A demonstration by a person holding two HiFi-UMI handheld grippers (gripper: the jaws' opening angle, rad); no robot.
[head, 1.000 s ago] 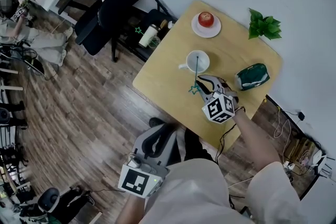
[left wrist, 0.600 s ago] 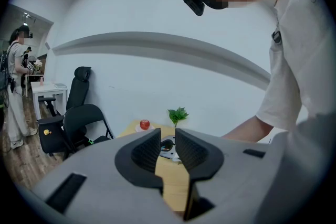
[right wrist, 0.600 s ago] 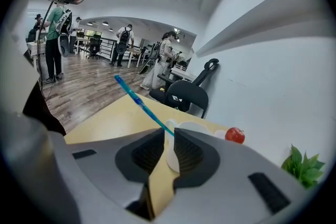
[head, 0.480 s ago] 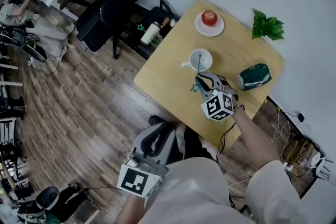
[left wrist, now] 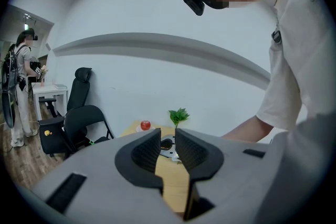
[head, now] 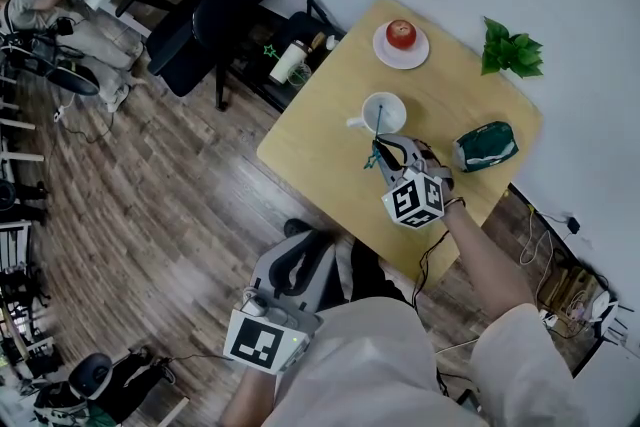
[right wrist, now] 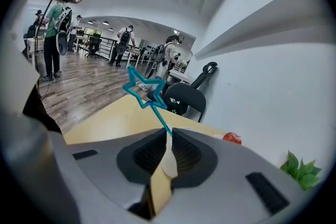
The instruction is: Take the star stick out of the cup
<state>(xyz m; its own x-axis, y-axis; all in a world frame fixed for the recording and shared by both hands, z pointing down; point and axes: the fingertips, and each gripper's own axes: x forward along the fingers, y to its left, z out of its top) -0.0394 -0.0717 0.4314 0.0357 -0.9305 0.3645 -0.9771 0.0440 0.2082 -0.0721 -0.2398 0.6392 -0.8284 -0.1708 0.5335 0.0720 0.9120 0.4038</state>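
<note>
Head view, looking steeply down: a white cup (head: pixel 381 115) stands on a wooden table (head: pixel 320 140). A thin teal star stick (head: pixel 376 137) leans out of the cup toward the person. Its lower end is inside the cup and its star hangs just past the rim on the near side. The right gripper (head: pixel 392 156) is just beside the cup on that same near side, its jaws pinched together on the stick's shaft close to the star. The left gripper (left wrist: pixel 167 135) is well apart from the cup, off the table and low by the person's lap.

The step in hand, as I judge it, is the lift: the stick is gripped but not yet out of the cup. The next move calls for raising the stick along its own slant until the lower end clears the rim. The pinch must hold firm on so thin a shaft, and the cup must not be dragged or tipped.

Right gripper view shows what the head view cannot: the shaft runs straight down into the closed jaws, with the outlined star (right wrist: pixel 140 89) standing above them. It does not show the stick's lower end. Left gripper view shows that gripper's jaws a narrow gap apart with nothing between them. Far beyond them, past the cup, are an apple (left wrist: pixel 145 125) and a plant (left wrist: pixel 179 115).
</note>
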